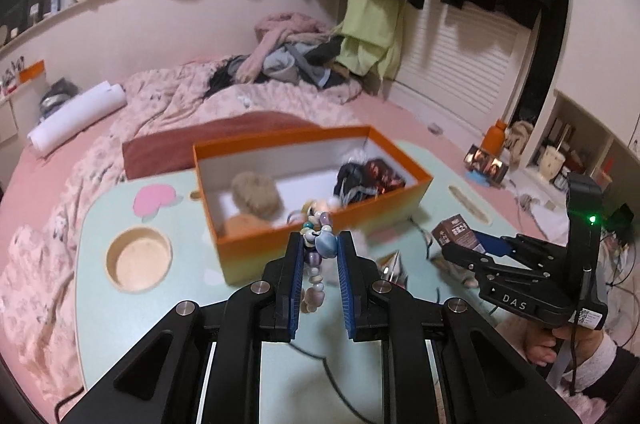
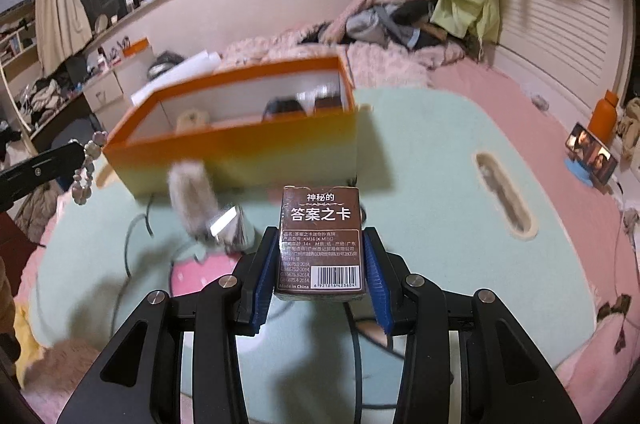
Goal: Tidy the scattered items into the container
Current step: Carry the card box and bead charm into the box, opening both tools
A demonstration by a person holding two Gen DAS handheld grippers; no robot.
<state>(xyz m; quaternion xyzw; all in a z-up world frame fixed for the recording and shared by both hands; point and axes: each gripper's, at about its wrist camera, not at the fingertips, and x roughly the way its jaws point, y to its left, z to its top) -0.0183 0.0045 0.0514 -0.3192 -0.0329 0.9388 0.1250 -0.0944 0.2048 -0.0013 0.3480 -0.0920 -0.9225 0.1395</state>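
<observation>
- Left tool (image 1: 319, 244): pressed together on a bead bracelet (image 1: 316, 264), pinched near its top; the rest hangs loose below the pads. Centre of the left wrist frame, just short of the orange box (image 1: 320, 236).
- Right tool (image 2: 323, 244): pinching a brown card pack (image 2: 322, 244) by its sides, upright, at lower centre of the right wrist frame, above the mint worktop (image 2: 432, 143).
- Risk, judged: the dangling loop may catch the box's near wall or slip from the pinch; the pack may tilt if it knocks the rim.
- Bracelet: pale, lilac and blue beads of mixed sizes.
- Box: open, white inside, already holding a tan fuzzy item (image 1: 256, 193) and dark items (image 1: 368, 175).
- Loose on the worktop: a grey fluffy item (image 2: 192, 195), near the box.
</observation>
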